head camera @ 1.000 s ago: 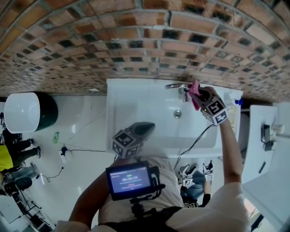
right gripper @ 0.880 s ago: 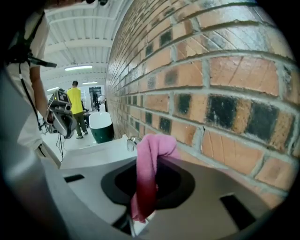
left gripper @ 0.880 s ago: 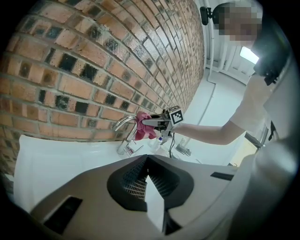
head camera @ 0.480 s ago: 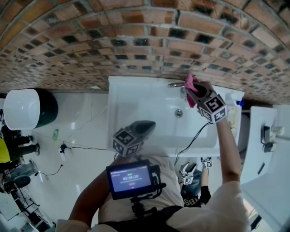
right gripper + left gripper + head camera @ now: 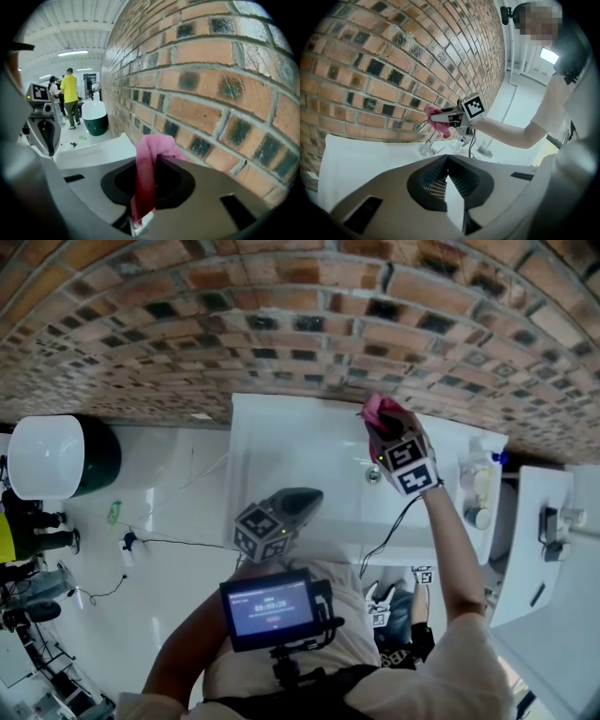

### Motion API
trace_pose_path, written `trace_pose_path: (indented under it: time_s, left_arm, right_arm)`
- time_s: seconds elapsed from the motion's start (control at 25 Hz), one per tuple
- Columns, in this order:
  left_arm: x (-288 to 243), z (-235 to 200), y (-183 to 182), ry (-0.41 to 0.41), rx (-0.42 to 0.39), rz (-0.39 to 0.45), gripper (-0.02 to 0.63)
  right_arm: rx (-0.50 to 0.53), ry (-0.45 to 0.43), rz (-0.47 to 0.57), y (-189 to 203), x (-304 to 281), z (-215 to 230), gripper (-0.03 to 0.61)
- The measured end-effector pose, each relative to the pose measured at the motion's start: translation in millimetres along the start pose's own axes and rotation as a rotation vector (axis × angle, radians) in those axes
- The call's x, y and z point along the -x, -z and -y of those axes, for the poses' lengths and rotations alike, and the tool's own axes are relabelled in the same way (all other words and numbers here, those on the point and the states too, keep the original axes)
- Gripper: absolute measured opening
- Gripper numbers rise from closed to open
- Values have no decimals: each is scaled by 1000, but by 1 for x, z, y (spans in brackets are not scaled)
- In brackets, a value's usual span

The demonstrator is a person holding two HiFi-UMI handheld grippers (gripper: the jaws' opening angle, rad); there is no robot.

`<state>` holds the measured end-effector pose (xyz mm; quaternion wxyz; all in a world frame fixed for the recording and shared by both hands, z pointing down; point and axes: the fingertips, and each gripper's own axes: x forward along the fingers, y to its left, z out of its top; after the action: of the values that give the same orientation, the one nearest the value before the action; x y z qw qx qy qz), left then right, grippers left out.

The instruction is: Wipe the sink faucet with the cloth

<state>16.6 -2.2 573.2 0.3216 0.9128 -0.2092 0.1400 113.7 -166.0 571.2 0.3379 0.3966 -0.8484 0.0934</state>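
Right tongs (image 5: 382, 427), grasping the crumpled pink cloth (image 5: 378, 409), have slid left over the chrome faucet (image 5: 429, 143): wiping is underway; left tongs (image 5: 447, 183) clenched empty.

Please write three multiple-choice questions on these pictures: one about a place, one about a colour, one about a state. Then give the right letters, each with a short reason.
1. Where is the pink cloth?
A) in the jaws of the right gripper, at the chrome faucet
B) on a shelf
C) in a bucket

2. What colour is the wall behind the white ceramic sink?
A) plain white
B) red-brown brick
C) green

3. How do the jaws of the left gripper stand?
A) wide apart
B) shut on the cloth
C) shut, with nothing between

Answers:
1 A: the cloth hangs from the right jaws at the faucet.
2 B: bricks fill the wall.
3 C: the left gripper view shows them together and empty.
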Motion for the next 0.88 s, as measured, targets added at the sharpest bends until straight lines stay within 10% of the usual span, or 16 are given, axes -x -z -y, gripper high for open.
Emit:
trace_pose_path:
  time_s: [0.48,0.88]
  left_arm:
    - [27,-15,1,-47,34,48,0]
    - [44,-25,3,-72,41,66,0]
  right_arm:
    - [-181,329,3,0,-41,-13,75]
    - [-465,267,-28,40,-87,-35,74]
